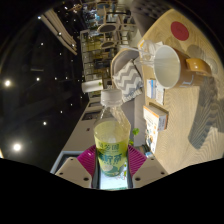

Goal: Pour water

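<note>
Your gripper (112,168) pinches a clear plastic bottle (111,135) of yellowish liquid — both magenta pads (88,160) press against its lower body, one at each side. The bottle's white cap (110,97) points away from you, and a green-and-white label (111,150) wraps the part between the fingers. The whole view is rolled, so the wooden surface (185,110) stands like a wall at the bottle's right. On that surface, beyond the bottle, a white mug (165,65) shows its open mouth toward the bottle, well apart from the cap. Beside the mug lies a grey-and-white patterned cloth (126,72), and past the mug a red round object (179,30). A small printed box (152,122) sits on the surface just beside the bottle's shoulder. Behind everything — a dark room with spot lights (16,149) and shelving (95,50).
</note>
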The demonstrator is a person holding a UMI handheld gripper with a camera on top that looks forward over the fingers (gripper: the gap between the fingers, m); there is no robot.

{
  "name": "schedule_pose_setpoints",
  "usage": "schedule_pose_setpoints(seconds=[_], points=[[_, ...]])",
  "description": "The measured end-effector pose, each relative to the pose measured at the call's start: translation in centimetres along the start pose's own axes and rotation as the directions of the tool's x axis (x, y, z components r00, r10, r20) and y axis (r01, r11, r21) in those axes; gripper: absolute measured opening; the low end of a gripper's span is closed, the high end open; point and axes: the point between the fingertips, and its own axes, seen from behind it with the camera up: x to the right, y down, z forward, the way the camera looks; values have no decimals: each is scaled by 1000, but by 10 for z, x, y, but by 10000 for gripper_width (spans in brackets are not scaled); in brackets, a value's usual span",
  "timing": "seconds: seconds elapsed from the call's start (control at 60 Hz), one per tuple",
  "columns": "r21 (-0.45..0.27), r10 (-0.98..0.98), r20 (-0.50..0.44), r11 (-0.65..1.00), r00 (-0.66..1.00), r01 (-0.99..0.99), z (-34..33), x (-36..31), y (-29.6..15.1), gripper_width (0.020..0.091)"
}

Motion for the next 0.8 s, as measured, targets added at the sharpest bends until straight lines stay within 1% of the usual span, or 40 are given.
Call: schedule_pose_setpoints(seconds=[0.083, 0.1, 0.15, 0.167, 0.183, 0.2, 0.217, 0.233, 0.3, 0.367, 0.45, 0.55, 0.617, 0.667, 0.75, 0.8], points=[[2, 156, 19, 988, 988, -156, -16, 7, -24, 398], [2, 178, 18, 984, 984, -178, -4, 14, -28, 399], [-7, 244, 27, 970, 969, -244, -5, 20, -37, 396], [-10, 264, 29, 964, 964, -264, -19, 17, -39, 399], [-9, 272, 24, 962, 962, -272, -7, 24, -41, 397], [-14, 288, 25, 958, 957, -287, -20, 21, -41, 399], [-15, 294, 22, 956, 955, -294, -21, 22, -42, 401], [-15, 295, 18, 955, 955, -295, -8, 29, -43, 400], [-26, 302, 3, 953, 953, -301, -11, 32, -45, 400], [-39, 252, -29, 967, 967, -253, -12, 35, -44, 401], [-64, 75, -83, 995, 994, -81, -22, 33, -45, 400], [-78, -254, -145, 966, 956, 245, -27, 17, -54, 397], [-74, -498, -171, 867, 850, 493, -39, -10, -77, 399], [-63, -638, -188, 767, 747, 639, -50, -31, -100, 401], [-34, -791, -241, 586, 562, 810, -57, -57, -133, 403], [-16, -842, -282, 483, 460, 875, -73, -72, -164, 403]])
